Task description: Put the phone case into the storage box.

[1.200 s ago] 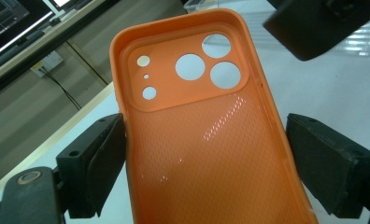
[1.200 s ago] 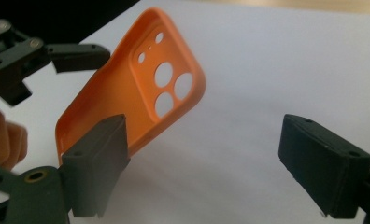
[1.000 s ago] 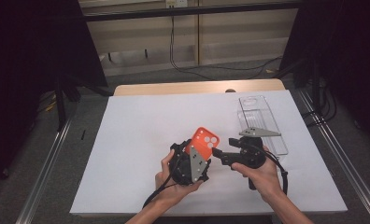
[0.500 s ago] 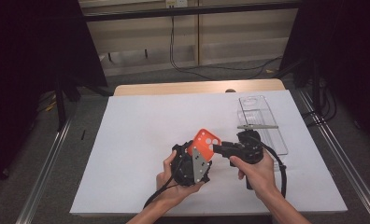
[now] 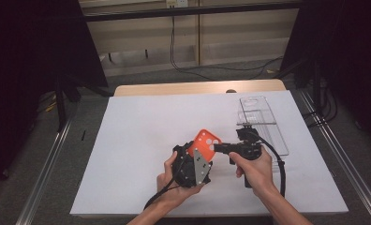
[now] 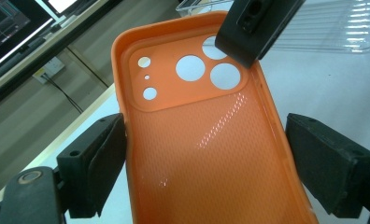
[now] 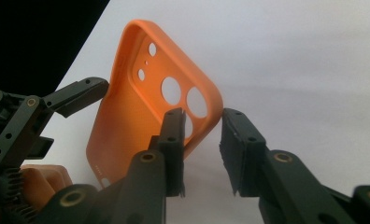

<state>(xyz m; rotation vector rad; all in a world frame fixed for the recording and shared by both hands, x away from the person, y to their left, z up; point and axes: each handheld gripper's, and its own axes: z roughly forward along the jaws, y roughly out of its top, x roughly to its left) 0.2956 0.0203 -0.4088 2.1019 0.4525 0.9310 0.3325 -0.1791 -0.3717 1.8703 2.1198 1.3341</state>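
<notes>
An orange phone case [image 5: 206, 139] with round camera holes stands tilted above the white sheet. My left gripper [image 5: 198, 151] is shut on it, its pads pressing the two long sides [image 6: 206, 154]. My right gripper [image 5: 217, 147] comes in from the right at the case's camera end. Its jaws have just been closing. In the right gripper view the case's rim [image 7: 206, 116] sits between the jaws of the right gripper [image 7: 202, 149]: one pad lies inside the case, the other stands a small gap off the outside. One of those jaws covers a camera hole in the left gripper view.
A clear plastic tray [image 5: 263, 122] lies on the white sheet [image 5: 137, 140] at the back right, just behind my right hand. The wooden table edge [image 5: 197, 87] runs along the far side. Cables trail from both grippers toward the front.
My right gripper has slid left to the case's top end and narrowed its jaws around the rim. The left gripper and the case have stayed put.
</notes>
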